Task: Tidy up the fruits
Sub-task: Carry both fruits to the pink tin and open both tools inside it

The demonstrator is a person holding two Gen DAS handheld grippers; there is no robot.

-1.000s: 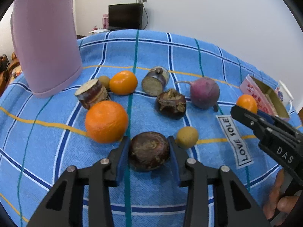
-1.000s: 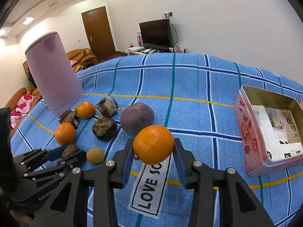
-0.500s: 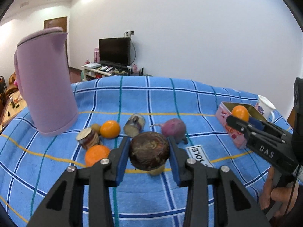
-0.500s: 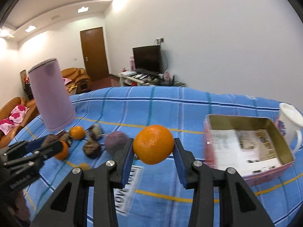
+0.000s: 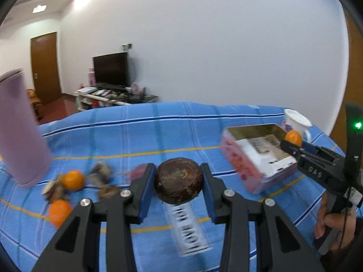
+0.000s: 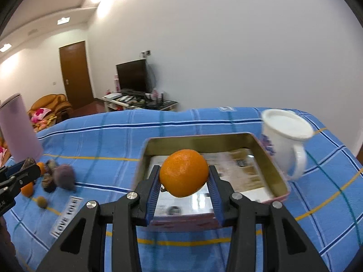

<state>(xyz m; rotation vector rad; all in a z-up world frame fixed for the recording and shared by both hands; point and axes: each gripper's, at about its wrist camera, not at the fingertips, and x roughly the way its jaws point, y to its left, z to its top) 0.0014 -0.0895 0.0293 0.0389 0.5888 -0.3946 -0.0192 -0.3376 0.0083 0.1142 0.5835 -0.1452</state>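
Note:
My left gripper (image 5: 178, 181) is shut on a dark brown round fruit (image 5: 178, 180) and holds it above the blue checked cloth. My right gripper (image 6: 184, 176) is shut on an orange (image 6: 184, 176) and holds it over the near end of the open pink tin (image 6: 265, 145). In the left wrist view the tin (image 5: 236, 156) lies to the right, with the right gripper and its orange (image 5: 293, 137) over its far side. Several fruits remain on the cloth at the left: two oranges (image 5: 73, 179), brown pieces and a purple one (image 6: 65, 176).
A tall pink jug (image 5: 19, 131) stands at the cloth's left. A white mug (image 6: 287, 133) stands right beside the tin's far right corner. A "LOVE SOLE" label (image 6: 65, 216) lies on the cloth. A TV stand and door lie beyond the table.
Both grippers rose and swung right with their fruits. The right one now holds the orange over the tin. The left one has carried the brown fruit away from the fruit group.

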